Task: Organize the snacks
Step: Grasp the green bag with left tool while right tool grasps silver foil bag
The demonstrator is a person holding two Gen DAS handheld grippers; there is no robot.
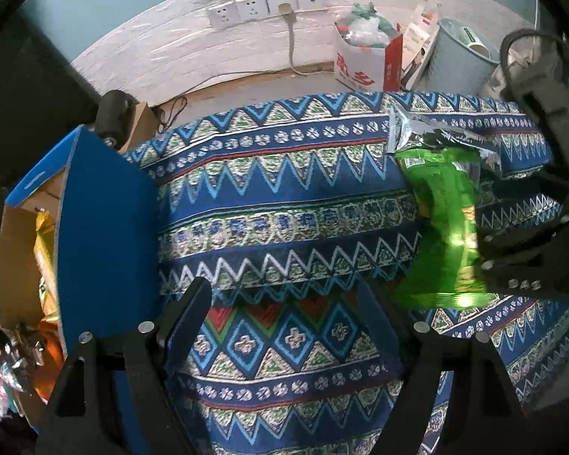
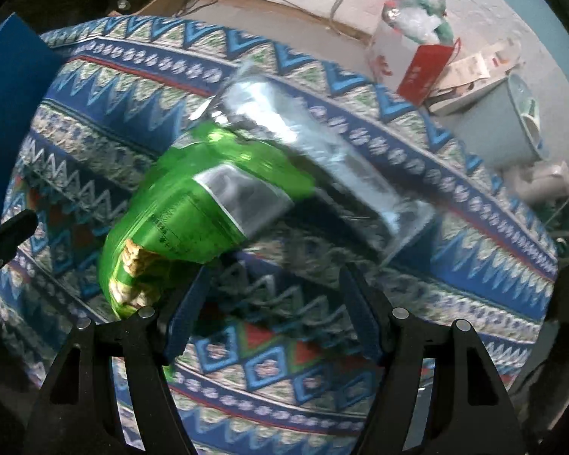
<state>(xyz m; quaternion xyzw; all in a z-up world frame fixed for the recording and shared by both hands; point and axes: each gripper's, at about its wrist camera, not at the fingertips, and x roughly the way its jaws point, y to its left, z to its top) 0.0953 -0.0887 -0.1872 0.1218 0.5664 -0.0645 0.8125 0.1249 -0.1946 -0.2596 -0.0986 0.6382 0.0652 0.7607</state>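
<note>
The green snack bag (image 2: 193, 204) lay on the patterned cloth (image 1: 284, 189), well right of the blue box (image 1: 106, 227) holding other snacks. The right gripper (image 2: 273, 303) hung over the bag's edge, jaws apart, apparently to grasp it. The left gripper (image 1: 284, 314) stood open, empty.

Home room: patterned tablecloth (image 1: 284, 174), wall sockets (image 1: 265, 7), bin (image 1: 462, 57), clutter on floor.

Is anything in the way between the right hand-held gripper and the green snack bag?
Nothing visible is. The right hand-held gripper hangs open right over the patterned cloth, and the green snack bag lies just ahead of its fingertips, towards the left one. Only bare cloth shows between them.
</note>
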